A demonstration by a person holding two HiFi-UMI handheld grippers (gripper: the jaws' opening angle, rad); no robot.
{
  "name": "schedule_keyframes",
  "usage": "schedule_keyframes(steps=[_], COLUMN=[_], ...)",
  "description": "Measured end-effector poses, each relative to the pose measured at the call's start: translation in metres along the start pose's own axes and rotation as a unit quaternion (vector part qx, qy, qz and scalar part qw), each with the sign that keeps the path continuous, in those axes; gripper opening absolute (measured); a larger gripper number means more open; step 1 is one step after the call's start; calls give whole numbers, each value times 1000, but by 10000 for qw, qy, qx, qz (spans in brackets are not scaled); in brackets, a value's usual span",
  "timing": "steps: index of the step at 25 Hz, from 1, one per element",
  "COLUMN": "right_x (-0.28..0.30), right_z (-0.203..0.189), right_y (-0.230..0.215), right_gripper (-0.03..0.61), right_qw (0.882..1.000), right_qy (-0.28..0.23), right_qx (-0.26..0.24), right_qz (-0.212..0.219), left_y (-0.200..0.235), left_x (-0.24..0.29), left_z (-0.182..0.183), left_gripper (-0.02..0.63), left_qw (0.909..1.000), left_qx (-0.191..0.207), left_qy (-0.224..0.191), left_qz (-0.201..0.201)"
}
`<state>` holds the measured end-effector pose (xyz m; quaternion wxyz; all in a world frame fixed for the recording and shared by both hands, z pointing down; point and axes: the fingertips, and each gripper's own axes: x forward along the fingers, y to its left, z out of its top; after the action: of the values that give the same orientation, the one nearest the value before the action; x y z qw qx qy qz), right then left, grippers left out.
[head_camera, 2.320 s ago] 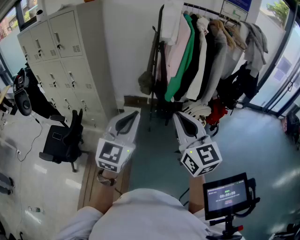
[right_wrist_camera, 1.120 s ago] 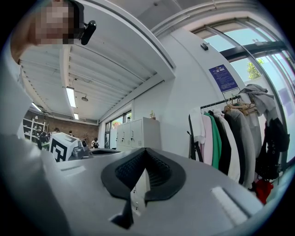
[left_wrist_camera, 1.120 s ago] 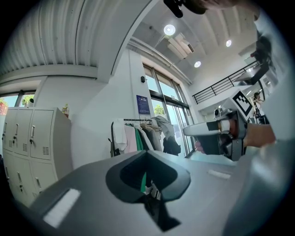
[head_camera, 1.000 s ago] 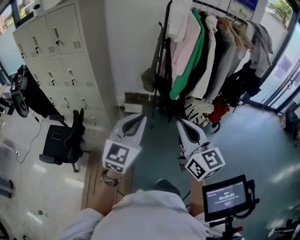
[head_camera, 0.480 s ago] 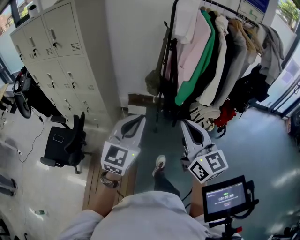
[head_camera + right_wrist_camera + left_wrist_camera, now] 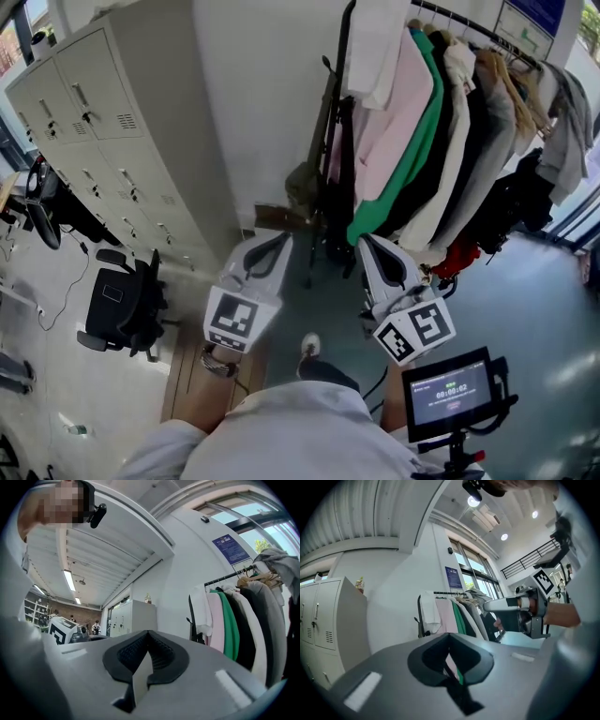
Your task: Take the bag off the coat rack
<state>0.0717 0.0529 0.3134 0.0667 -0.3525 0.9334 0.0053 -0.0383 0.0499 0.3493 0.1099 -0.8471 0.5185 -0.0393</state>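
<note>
An olive-drab bag [image 6: 302,184] hangs at the left end of the black coat rack [image 6: 339,103], against the white wall. On the rail to its right hang a white, a pink [image 6: 389,122] and a green garment [image 6: 417,141], then darker coats. My left gripper [image 6: 273,240] is shut and empty, held below and slightly left of the bag, clear of it. My right gripper [image 6: 367,243] is also shut and empty, in front of the hanging clothes' lower ends. The left gripper view shows shut jaws [image 6: 449,635] aimed at the rack [image 6: 440,616]. The right gripper view shows shut jaws [image 6: 147,633].
Grey lockers [image 6: 94,122] line the wall on the left, with a black office chair [image 6: 120,307] before them. A small screen [image 6: 448,389] sits at lower right. A red item [image 6: 459,255] lies under the coats. My shoe [image 6: 309,345] shows on the floor between the grippers.
The rack and bag have come nearer and larger in the head view as the person steps forward. Both grippers stay shut and keep their places before the body.
</note>
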Motion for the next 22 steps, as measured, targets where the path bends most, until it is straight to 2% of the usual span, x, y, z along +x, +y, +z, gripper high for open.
schedule_keyframes(steps=[9,14,22], right_x=[56,77,92], right_z=[13,14,4], right_y=[-84,-109,-138], right_gripper=[2,2,2], right_qw=[9990,9978,9972], right_qy=[72,155,258], right_qx=[-206,-176,-161], right_qz=[394,616,681], left_y=[31,44,53], left_x=[97,129,160], left_z=[5,-2,-15], left_gripper=[0,0,0], left_qw=[9998,9995,9990], left_qx=[-22,-76,-151], left_qy=[-30,29,186], left_qz=[174,309,366])
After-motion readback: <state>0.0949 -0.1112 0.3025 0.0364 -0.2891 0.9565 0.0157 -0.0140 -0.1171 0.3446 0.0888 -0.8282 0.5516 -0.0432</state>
